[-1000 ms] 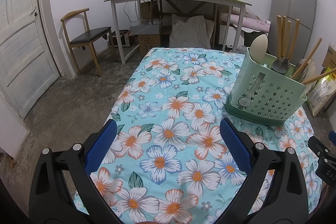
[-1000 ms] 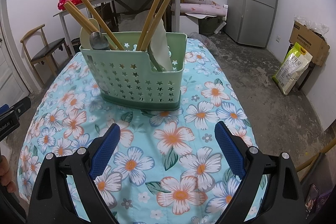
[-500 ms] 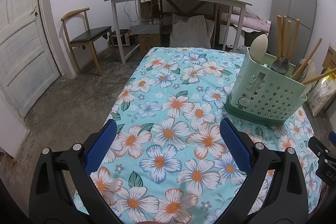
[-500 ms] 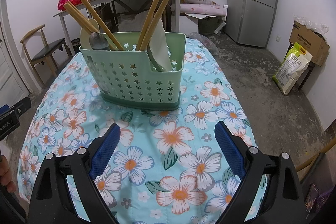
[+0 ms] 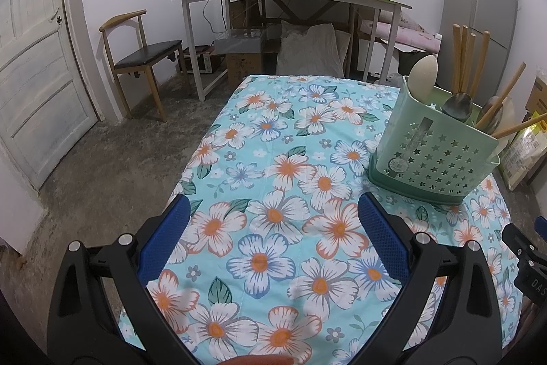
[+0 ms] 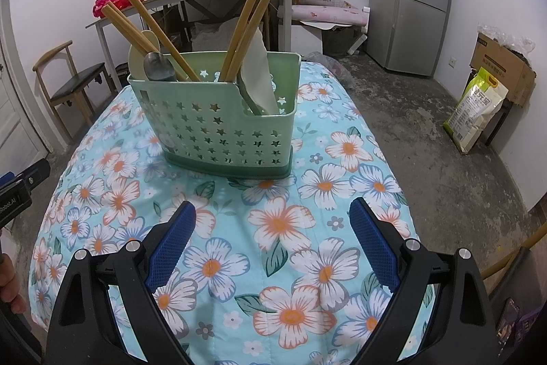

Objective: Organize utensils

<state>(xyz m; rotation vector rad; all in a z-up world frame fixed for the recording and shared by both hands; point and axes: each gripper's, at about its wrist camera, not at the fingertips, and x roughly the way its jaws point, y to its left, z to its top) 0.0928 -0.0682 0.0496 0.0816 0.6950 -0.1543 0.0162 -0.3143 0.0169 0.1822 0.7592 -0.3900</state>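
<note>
Table (image 6: 342,180) fills most of both views, covered in a blue cloth with big orange-centred flowers. Caddy (image 6: 218,125) comes next, a pale green plastic one punched with star holes, standing upright on the cloth at about 12 o'clock from the right gripper (image 6: 271,221) and around 2 o'clock from the left gripper (image 5: 273,221). All the utensils sit inside it: wooden chopsticks (image 6: 244,26) lean out at different angles, a pale spatula (image 6: 261,70) rests in the lower right-hand section, a pale wooden spoon (image 5: 423,76) pokes up at the left end, and a metal spoon (image 6: 158,66) sits just beside it, bowl up. Both grippers hover low over bare cloth near the table's close edge, jaws spread wide with nothing between the blue pads, well apart from the caddy. Bit of a hand (image 6: 8,283) shows at 9 o'clock in the right view.
</note>
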